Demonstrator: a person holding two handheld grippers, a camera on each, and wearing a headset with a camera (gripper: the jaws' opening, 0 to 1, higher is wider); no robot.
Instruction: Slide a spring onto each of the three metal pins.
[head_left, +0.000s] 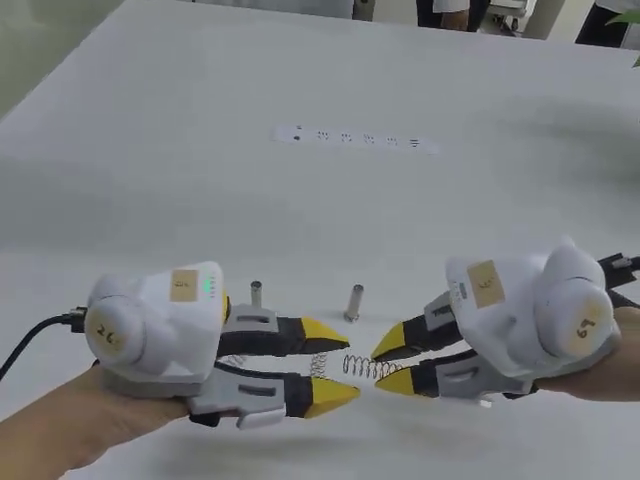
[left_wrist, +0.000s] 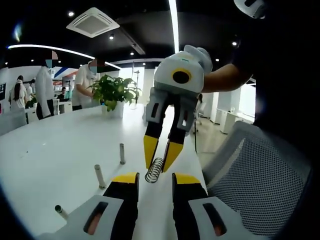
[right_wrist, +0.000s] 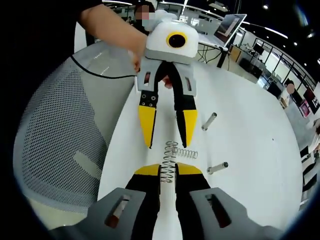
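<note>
Spring (right_wrist: 169, 165) pinched in right gripper (right_wrist: 168, 171); left gripper (left_wrist: 156, 179) seemingly half-open.

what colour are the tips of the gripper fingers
Yellow fingertips, best seen in the right gripper view.

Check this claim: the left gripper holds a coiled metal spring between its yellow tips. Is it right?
No. The right gripper holds the coiled metal spring between its yellow tips, as the right gripper view shows.
</note>
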